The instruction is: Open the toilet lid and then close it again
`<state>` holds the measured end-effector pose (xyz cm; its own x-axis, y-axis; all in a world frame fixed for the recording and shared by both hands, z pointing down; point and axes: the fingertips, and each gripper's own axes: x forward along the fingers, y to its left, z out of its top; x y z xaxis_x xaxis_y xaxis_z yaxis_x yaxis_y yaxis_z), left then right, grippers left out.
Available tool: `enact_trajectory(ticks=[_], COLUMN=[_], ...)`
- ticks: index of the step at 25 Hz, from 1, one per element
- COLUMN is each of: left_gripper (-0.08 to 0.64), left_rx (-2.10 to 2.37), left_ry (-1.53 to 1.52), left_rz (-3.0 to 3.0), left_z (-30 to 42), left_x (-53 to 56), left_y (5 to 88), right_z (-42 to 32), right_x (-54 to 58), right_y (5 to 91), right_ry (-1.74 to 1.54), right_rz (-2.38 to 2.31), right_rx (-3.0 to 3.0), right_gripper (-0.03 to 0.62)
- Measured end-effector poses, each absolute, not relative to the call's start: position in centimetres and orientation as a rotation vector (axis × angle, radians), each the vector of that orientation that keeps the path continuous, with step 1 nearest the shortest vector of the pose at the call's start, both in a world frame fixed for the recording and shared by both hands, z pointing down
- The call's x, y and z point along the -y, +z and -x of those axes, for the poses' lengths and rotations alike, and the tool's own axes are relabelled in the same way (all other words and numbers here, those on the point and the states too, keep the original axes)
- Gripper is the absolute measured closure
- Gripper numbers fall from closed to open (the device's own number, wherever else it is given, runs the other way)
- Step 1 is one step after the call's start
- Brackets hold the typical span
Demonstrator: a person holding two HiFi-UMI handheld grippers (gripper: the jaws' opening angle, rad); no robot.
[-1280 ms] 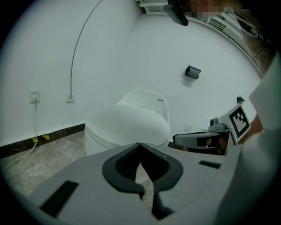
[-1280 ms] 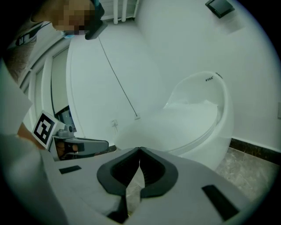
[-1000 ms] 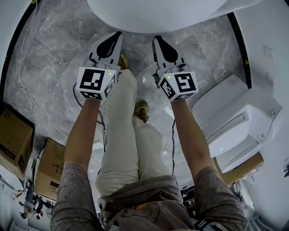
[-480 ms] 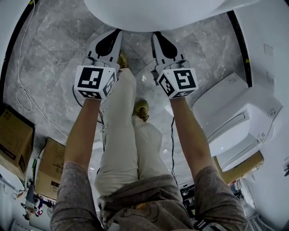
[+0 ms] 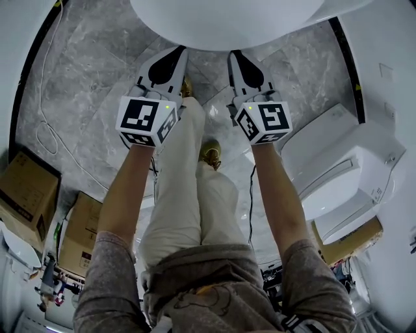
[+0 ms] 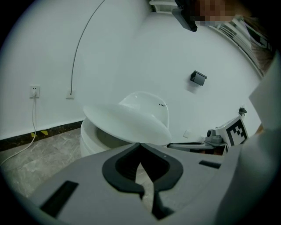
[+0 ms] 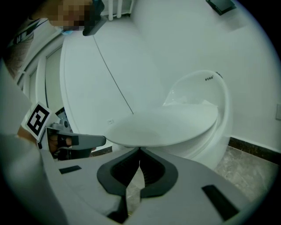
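My left gripper and right gripper are both closed tight, gripping nothing; their tips sit under the front rim of the part-raised toilet lid

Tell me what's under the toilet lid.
The left gripper and right gripper, both shut, tuck under the front edge of the lid. The bowl shows; its inside is mostly covered.

Toilet lid: white, smooth, semi-gloss, prob. plastic. Bowl: white, glazed ceramic look, shiny. Floor: grey marble-pattern tile, polished, w/ reflections. Left hand-held gripper & right hand-held gripper: matt grey plastic shells, black matt inner lining. Boxes: brown cardboard, dull. Trousers: pale cloth, creased. Shirt: grey mottled knit.
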<state>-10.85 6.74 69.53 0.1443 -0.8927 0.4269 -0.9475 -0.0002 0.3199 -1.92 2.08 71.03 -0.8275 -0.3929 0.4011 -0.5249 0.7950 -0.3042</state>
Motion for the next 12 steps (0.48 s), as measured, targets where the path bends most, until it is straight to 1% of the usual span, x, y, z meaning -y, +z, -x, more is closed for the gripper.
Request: enact_trajectory(ticks=[5,12], left_gripper=[0.551,0.551], left_rx=[1.734,1.718], left_ry=[0.148,0.145], left_rz=[-1.970,-2.127], left_z=[10.4,8.9], left_x=[-5.5,-0.9], left_y=[63.7,53.0], right_z=[1.5,0.4], right_x=[-1.1,2.6], right_y=[66.4,57.9], right_ry=[0.634,0.659], right_rz=[-0.783,-0.940], right_rx=[2.651,2.645], right_gripper=[0.566,0.566])
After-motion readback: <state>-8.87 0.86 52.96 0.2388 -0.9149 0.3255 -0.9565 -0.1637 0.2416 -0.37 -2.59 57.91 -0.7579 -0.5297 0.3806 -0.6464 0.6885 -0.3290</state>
